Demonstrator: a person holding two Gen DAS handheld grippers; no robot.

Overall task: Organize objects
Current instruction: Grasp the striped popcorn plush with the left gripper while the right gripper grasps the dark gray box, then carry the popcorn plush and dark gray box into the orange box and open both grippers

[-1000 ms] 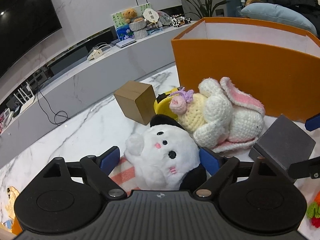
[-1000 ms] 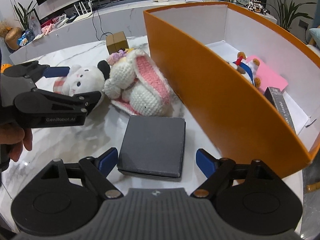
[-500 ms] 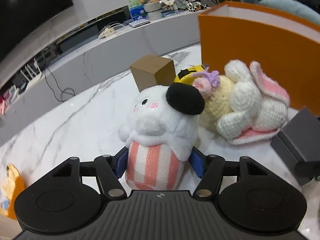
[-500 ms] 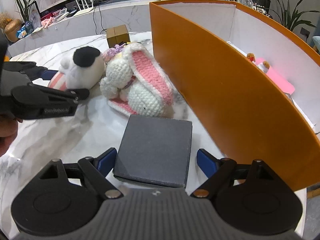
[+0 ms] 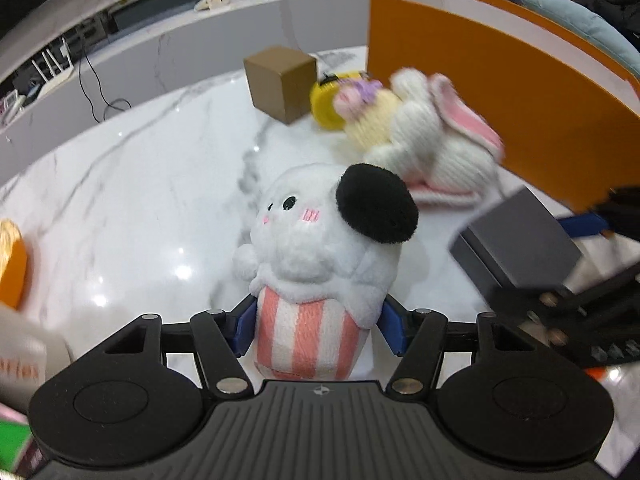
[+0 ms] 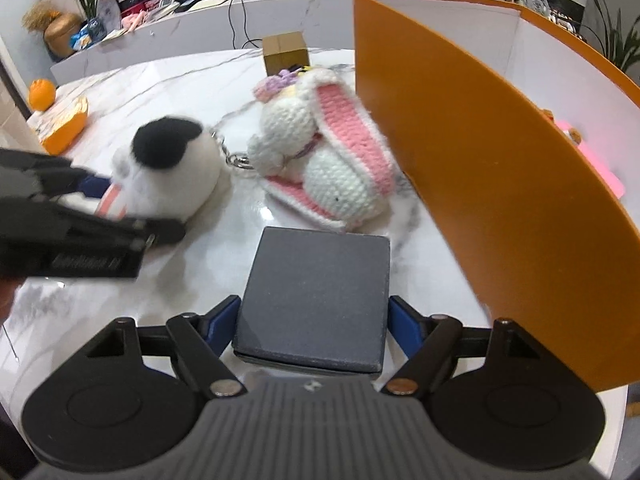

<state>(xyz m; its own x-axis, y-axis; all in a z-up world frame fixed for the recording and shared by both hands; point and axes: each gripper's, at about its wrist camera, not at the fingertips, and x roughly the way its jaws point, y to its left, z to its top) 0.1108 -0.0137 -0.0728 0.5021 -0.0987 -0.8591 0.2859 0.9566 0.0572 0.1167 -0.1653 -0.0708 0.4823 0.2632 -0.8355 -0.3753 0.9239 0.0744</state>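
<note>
My left gripper (image 5: 316,328) is shut on a white plush toy (image 5: 320,248) with a black ear and a pink-striped base, held above the marble table; it also shows in the right wrist view (image 6: 168,168). My right gripper (image 6: 316,330) is shut on a flat dark grey box (image 6: 316,292), seen also in the left wrist view (image 5: 516,244). A crocheted white and pink rabbit (image 6: 324,164) lies on the table beside the big orange box (image 6: 480,160).
A small cardboard box (image 5: 280,76) and a yellow object (image 5: 326,100) lie behind the rabbit. The orange box (image 5: 500,80) holds a pink item (image 6: 596,160). An orange fruit (image 6: 42,94) and an orange packet (image 6: 66,124) lie at the far left.
My left gripper closed on the plush toy, turned it upright and pulled it away from the rabbit. My right gripper's blue pads closed onto the grey box's sides.
</note>
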